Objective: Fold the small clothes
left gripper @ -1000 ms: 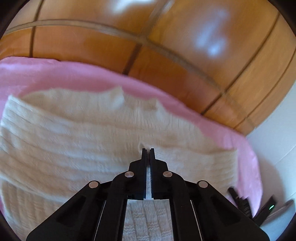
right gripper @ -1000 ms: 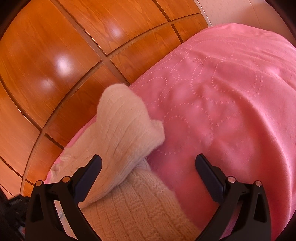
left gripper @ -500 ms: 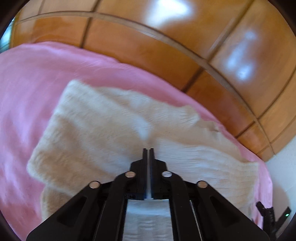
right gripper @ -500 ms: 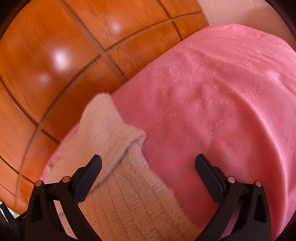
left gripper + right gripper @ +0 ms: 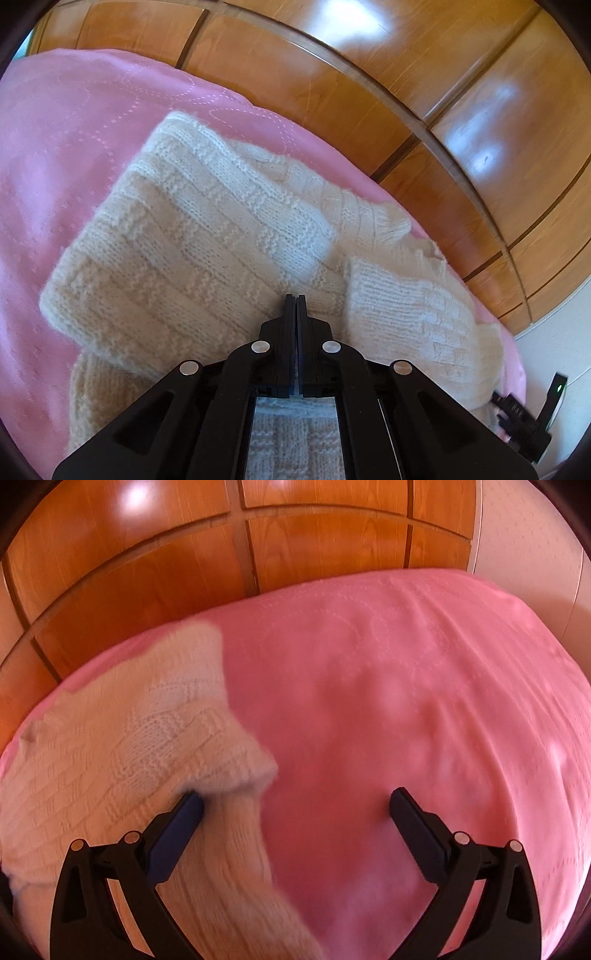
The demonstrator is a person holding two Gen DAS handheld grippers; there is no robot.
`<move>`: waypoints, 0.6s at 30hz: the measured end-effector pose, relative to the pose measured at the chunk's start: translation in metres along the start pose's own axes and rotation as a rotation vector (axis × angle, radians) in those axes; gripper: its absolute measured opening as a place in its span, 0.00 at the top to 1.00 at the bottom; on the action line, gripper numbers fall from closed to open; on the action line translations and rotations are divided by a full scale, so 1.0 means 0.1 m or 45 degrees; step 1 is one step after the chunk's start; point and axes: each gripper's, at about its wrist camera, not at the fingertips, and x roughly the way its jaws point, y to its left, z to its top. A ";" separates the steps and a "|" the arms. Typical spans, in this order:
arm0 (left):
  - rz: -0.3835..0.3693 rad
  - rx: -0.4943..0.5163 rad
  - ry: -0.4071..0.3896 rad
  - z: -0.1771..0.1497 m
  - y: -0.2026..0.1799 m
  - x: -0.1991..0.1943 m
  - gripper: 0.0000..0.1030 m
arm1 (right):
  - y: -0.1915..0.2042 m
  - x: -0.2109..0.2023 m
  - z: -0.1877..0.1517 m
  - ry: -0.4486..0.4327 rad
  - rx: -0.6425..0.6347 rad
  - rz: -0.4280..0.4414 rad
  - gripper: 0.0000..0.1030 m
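Left wrist view, garment: I see the cream knitted sweater (image 5: 207, 236) lying on the pink bedspread (image 5: 74, 155), close to the wooden panelled wall (image 5: 406, 92). One side is folded over the body, and a sleeve (image 5: 413, 314) lies across on the right.
Left wrist view, claw: my left claw (image 5: 296, 301) is fully closed, its tips over the knit. I cannot tell whether a pinch of fabric sits between them.
Left wrist view, advice: I judge the fold should be laid flat with its edges lined up, not dropped bunched.
Left wrist view, hidden: a black device with a green light (image 5: 524, 417) is cut off at the right edge.
Right wrist view, claw: my right claw (image 5: 295, 805) stands wide, holding nothing. Its left finger (image 5: 177, 830) is tucked under the sweater's folded edge (image 5: 207, 768).
Right wrist view, advice: I would close only once both layers sit between the fingers.
Right wrist view, hidden: the picture is blurred, and the sweater runs off the left and bottom.
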 end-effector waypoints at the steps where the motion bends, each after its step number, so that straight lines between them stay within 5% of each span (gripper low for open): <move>1: 0.013 0.012 0.004 0.00 -0.02 0.01 1.00 | -0.01 0.02 0.01 -0.008 0.013 -0.008 0.02; 7: 0.018 0.017 0.009 -0.01 0.00 0.02 1.00 | -0.41 -0.06 -0.08 -0.078 0.339 -0.215 0.02; 13: 0.008 0.010 0.004 -0.01 0.02 0.01 1.00 | -0.47 -0.29 -0.08 -0.216 0.349 -0.007 0.02; 18: 0.024 0.041 0.000 -0.02 -0.02 0.02 0.98 | -0.02 -0.22 0.19 -0.198 0.088 0.108 0.02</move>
